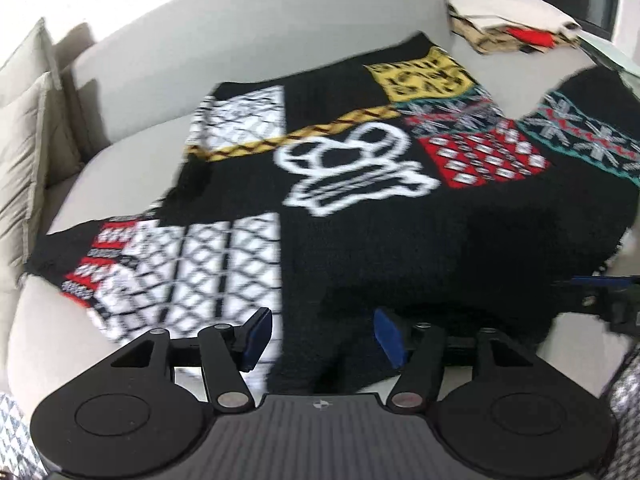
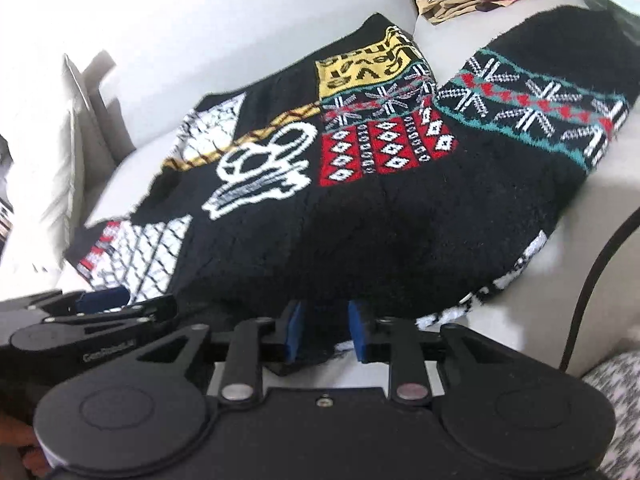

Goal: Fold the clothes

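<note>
A black knit sweater with white, red, yellow and teal patchwork patterns lies spread on a light sofa seat; it also shows in the right wrist view. My left gripper is open at the sweater's near hem, its blue pads either side of the black fabric. My right gripper is open with a narrower gap, its pads either side of the near hem edge. The left gripper also shows at the left of the right wrist view.
The sofa backrest rises behind the sweater. A cushion stands at the left. A pile of other clothes lies at the back right. A patterned fabric sits at the near right.
</note>
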`<control>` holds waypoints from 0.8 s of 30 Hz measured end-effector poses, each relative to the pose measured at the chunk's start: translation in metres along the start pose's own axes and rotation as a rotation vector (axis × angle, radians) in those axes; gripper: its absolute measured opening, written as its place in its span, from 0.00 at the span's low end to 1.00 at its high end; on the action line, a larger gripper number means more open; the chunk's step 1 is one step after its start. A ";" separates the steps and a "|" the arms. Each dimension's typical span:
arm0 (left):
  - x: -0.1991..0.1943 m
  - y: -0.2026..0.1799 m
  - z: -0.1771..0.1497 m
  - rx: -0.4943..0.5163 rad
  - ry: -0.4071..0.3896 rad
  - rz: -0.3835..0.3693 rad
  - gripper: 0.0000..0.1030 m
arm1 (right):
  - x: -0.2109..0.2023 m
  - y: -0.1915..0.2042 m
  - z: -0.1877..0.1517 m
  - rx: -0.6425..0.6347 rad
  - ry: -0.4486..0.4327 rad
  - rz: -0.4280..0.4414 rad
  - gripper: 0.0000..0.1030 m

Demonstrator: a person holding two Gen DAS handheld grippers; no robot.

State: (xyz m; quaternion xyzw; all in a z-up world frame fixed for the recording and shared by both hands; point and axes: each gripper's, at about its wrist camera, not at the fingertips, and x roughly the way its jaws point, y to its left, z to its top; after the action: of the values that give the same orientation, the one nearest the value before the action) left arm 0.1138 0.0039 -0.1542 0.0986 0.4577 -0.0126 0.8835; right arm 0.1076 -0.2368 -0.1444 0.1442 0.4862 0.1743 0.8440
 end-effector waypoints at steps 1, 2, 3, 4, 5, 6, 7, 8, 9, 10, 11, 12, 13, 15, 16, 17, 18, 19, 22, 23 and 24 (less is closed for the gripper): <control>-0.001 0.009 -0.003 -0.013 0.003 -0.008 0.59 | -0.001 0.000 0.000 0.004 -0.010 0.031 0.25; -0.002 0.018 -0.006 -0.026 0.009 -0.018 0.59 | 0.000 0.000 0.000 0.006 -0.016 0.058 0.25; -0.003 0.025 -0.009 -0.036 0.012 -0.023 0.59 | 0.001 0.000 -0.001 0.007 -0.021 0.082 0.25; -0.004 0.030 -0.011 -0.046 0.014 -0.022 0.59 | 0.007 0.002 -0.001 0.007 -0.012 0.087 0.25; -0.005 0.033 -0.013 -0.056 0.014 -0.017 0.59 | 0.017 0.003 -0.002 0.006 0.014 0.082 0.25; -0.005 0.035 -0.015 -0.067 0.017 -0.019 0.59 | 0.027 0.005 -0.004 0.005 0.040 0.076 0.20; -0.006 0.036 -0.016 -0.077 0.021 -0.026 0.59 | 0.037 0.006 -0.005 0.002 0.063 0.069 0.15; -0.006 0.037 -0.018 -0.088 0.025 -0.034 0.59 | 0.044 0.006 -0.005 -0.004 0.073 0.058 0.15; -0.006 0.037 -0.019 -0.099 0.029 -0.041 0.60 | 0.046 0.007 -0.003 -0.003 0.078 0.055 0.15; -0.007 0.036 -0.019 -0.100 0.031 -0.044 0.63 | 0.044 0.008 0.000 0.001 0.091 0.050 0.15; -0.008 0.032 -0.018 -0.093 0.027 -0.044 0.65 | 0.041 0.008 0.004 0.011 0.098 0.050 0.15; -0.009 0.028 -0.017 -0.084 0.018 -0.044 0.67 | 0.031 0.004 0.007 0.036 0.082 0.069 0.15; -0.011 0.023 -0.015 -0.076 0.009 -0.056 0.69 | 0.021 -0.001 0.011 0.062 0.066 0.089 0.18; -0.016 0.012 -0.010 -0.058 -0.010 -0.093 0.70 | 0.000 -0.011 0.017 0.119 0.029 0.127 0.30; -0.017 0.006 -0.007 -0.045 -0.020 -0.105 0.71 | -0.012 -0.022 0.020 0.171 -0.009 0.147 0.42; -0.019 -0.001 -0.004 -0.028 -0.028 -0.115 0.72 | -0.024 -0.036 0.021 0.250 -0.041 0.164 0.51; -0.020 -0.007 -0.001 -0.011 -0.037 -0.125 0.72 | -0.033 -0.054 0.019 0.366 -0.063 0.178 0.73; -0.021 -0.014 0.002 0.005 -0.045 -0.135 0.72 | -0.043 -0.073 0.017 0.481 -0.085 0.191 0.81; -0.025 -0.028 0.009 0.034 -0.060 -0.168 0.72 | -0.074 -0.117 0.009 0.735 -0.187 0.248 0.78; -0.027 -0.028 0.011 0.031 -0.060 -0.185 0.72 | -0.086 -0.126 0.007 0.766 -0.239 0.267 0.78; -0.028 -0.029 0.012 0.027 -0.060 -0.200 0.72 | -0.099 -0.131 0.007 0.771 -0.292 0.256 0.77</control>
State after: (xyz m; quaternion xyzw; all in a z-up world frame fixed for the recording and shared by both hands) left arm 0.1042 -0.0288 -0.1290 0.0637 0.4385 -0.1100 0.8897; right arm 0.0881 -0.3975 -0.1187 0.5314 0.3694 0.0612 0.7599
